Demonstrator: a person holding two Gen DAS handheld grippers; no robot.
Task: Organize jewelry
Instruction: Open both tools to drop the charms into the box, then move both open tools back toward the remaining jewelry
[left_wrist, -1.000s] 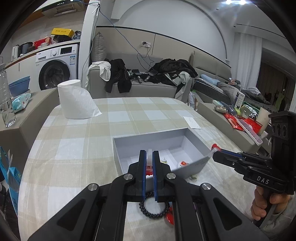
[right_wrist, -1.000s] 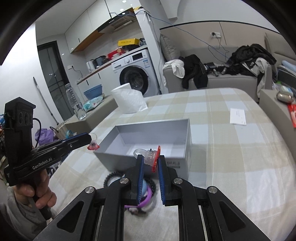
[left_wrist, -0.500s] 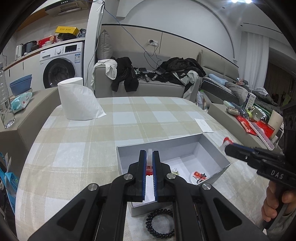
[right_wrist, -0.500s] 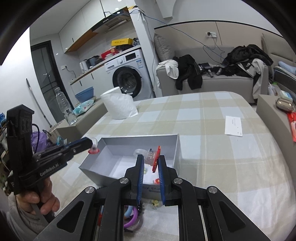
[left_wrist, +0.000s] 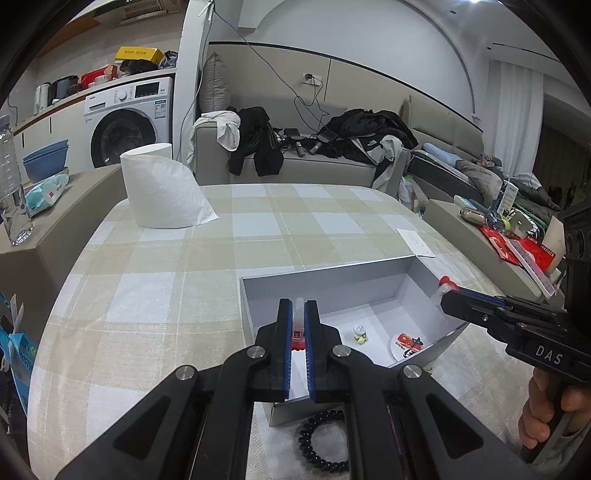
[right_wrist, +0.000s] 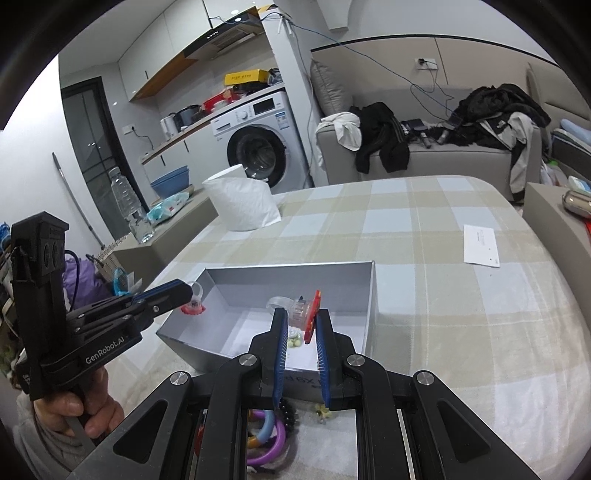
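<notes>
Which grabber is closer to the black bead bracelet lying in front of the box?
Left. The left gripper hangs just above the black bead bracelet, which lies under its fingers. The right gripper is farther off, at the gray box's other end.

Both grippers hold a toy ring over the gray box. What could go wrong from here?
1. The left gripper pinches its ring right at the box wall; released now, it may drop outside onto the table.
2. The right gripper grips its ring only at the fingertips, so it may slip early.
3. A falling ring could strike the small charm inside.
</notes>
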